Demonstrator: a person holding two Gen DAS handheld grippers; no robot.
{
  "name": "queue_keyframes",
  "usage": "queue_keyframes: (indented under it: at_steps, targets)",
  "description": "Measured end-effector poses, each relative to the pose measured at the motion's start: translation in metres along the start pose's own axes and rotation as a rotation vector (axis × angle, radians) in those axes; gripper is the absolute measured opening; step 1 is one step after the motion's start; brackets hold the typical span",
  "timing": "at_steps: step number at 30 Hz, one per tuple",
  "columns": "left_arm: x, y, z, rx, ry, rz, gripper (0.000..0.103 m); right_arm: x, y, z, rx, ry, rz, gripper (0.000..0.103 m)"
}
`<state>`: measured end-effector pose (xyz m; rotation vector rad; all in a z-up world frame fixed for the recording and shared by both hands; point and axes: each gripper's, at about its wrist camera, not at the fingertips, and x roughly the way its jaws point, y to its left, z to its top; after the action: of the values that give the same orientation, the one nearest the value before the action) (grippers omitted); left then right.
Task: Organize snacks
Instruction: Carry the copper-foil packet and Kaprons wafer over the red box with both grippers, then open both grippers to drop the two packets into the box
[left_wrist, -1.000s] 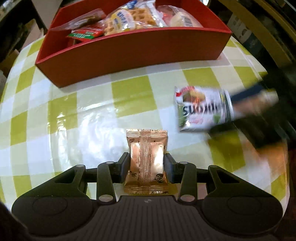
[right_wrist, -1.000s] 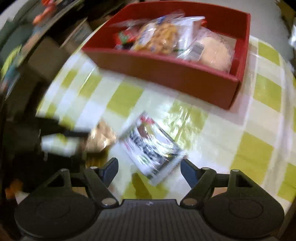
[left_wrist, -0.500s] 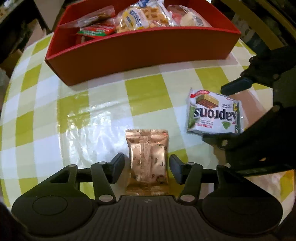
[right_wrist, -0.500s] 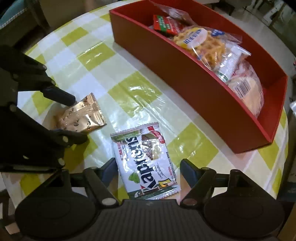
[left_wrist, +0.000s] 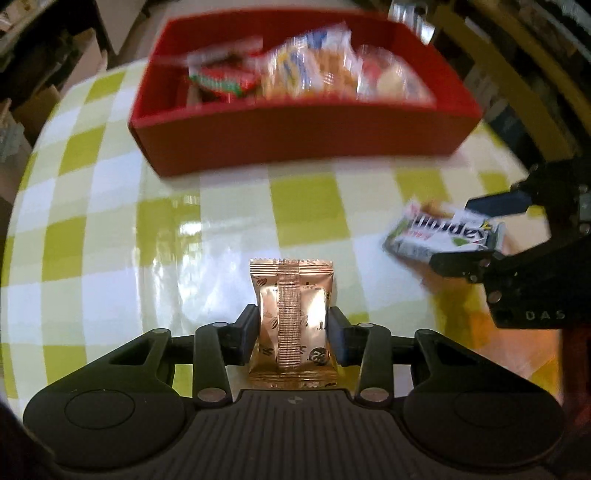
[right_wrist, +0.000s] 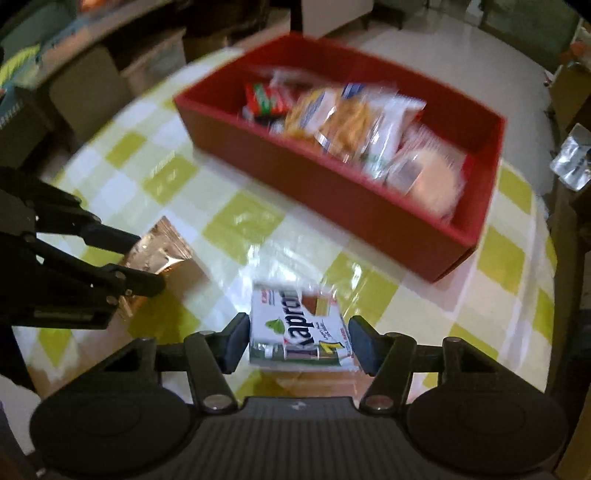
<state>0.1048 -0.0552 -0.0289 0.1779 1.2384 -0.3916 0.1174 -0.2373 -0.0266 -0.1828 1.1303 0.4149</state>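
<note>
Checked table: round, green-and-white cloth. Red box sits at its far side, already holding several wrapped snacks, ahead of both grippers.

Left gripper: pads clamped on the gold packet, long axis pointing at the red box. Packet looks raised off the cloth.

Right gripper: jaws closing, white wafer pack between them and touched on both short sides, long axis also toward the red box. Seems lifted; shadow underneath.

Key relation: box lies straight forward of both loads. Left gripper seems a little nearer to it.

Versus half a second ago: both packs lay flat between parted fingers; now both are gripped and raised, frames blurred
</note>
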Motion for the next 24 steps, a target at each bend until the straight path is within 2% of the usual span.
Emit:
queue_keyframes:
  at_steps: [8, 13, 19, 24]
  targets:
    - [-0.038, 0.0, 0.027, -0.036, -0.111, -0.04, 0.048, -0.029, -0.012, 0.014, 0.061, -0.084, 0.035, 0.065]
    - [-0.054, 0.004, 0.051, -0.052, -0.171, -0.061, 0.048, -0.046, -0.022, 0.029, 0.09, -0.15, 0.028, 0.065]
    - [-0.066, 0.009, 0.095, -0.064, -0.253, -0.038, 0.048, -0.071, -0.038, 0.065, 0.121, -0.266, -0.003, 0.065]
    - [-0.059, 0.009, 0.128, -0.067, -0.286, -0.008, 0.048, -0.067, -0.051, 0.092, 0.154, -0.329, -0.03, 0.065]
